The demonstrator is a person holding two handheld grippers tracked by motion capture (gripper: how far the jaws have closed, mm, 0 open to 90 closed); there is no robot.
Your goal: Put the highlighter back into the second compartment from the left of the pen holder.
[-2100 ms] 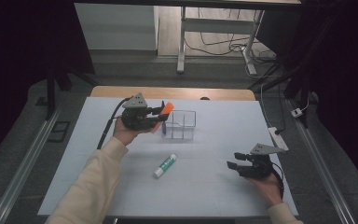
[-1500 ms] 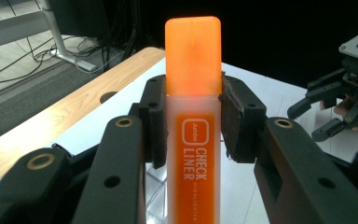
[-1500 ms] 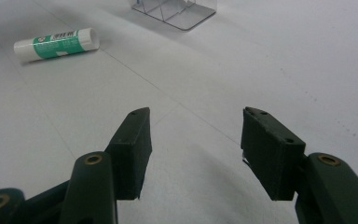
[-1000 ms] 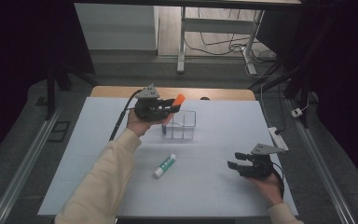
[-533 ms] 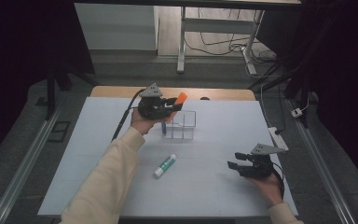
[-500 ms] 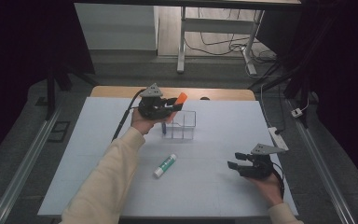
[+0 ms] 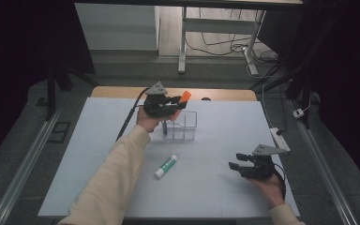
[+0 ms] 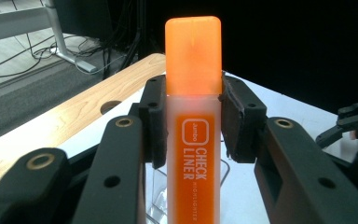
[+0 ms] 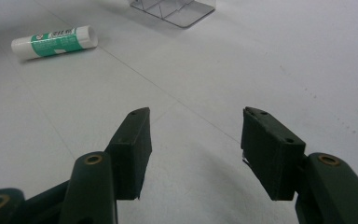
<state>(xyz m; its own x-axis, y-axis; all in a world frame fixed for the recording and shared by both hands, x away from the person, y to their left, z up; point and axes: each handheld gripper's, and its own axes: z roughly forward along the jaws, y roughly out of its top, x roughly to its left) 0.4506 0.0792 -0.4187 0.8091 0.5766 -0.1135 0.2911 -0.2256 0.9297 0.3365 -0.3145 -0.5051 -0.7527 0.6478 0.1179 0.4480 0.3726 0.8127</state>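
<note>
highlighter bottom cut off, organizer top cropped

Right gripper seen along its own two black jaws, which rise from the lower edge and stand apart with nothing between them; bare white table surface shows through the gap. Ahead of the jaws and to their left, a glue stick with a green-and-white label lies on its side on the table, well apart from the jaw tips. Farther ahead, near the upper edge, the lower corner of a clear plastic container rests on the same surface.
</note>
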